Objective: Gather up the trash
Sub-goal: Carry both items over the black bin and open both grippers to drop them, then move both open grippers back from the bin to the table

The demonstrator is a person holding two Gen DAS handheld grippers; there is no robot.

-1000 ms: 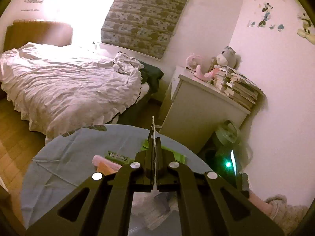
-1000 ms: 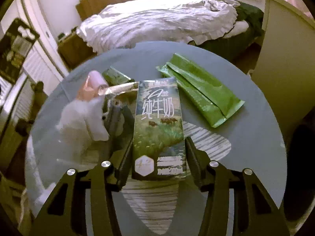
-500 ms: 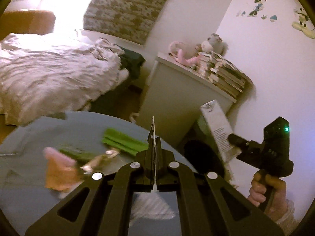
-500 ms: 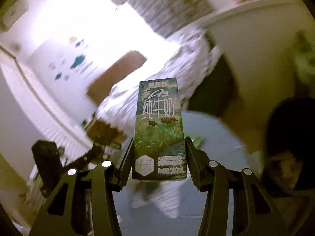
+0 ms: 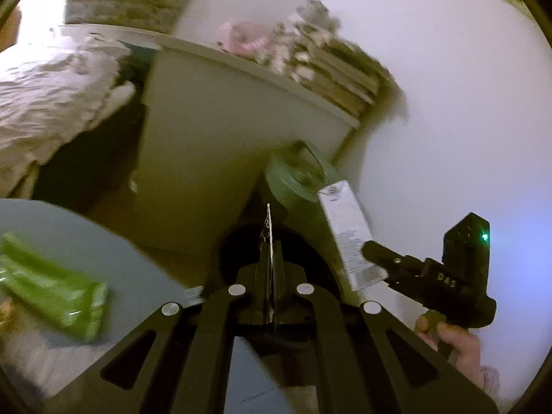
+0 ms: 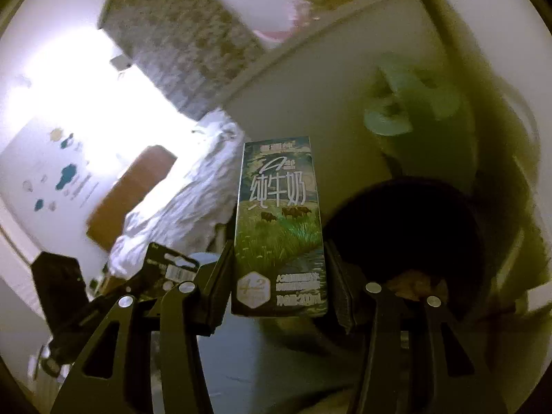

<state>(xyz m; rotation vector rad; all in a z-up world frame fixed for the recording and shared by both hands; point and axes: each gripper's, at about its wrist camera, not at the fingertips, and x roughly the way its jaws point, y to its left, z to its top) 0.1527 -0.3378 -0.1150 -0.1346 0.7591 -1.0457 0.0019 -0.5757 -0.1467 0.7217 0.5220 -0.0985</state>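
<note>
Green wrappers (image 5: pixel 51 296) beside dark bin (image 6: pixel 407 227)

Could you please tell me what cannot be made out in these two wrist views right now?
- Bin contents: right wrist view, the inside is dark; only a brownish scrap shows.
- Thin wrapper in the left gripper: left wrist view, seen edge-on, print unreadable.
- Milk carton base: right wrist view, cut off behind the right gripper.
- Items on the cabinet: left wrist view, motion-blurred.

both wrist fisheyes angle downward from close range, sharing the dark bin (image 5: pixel 241 241) (image 6: pixel 407 227).
</note>
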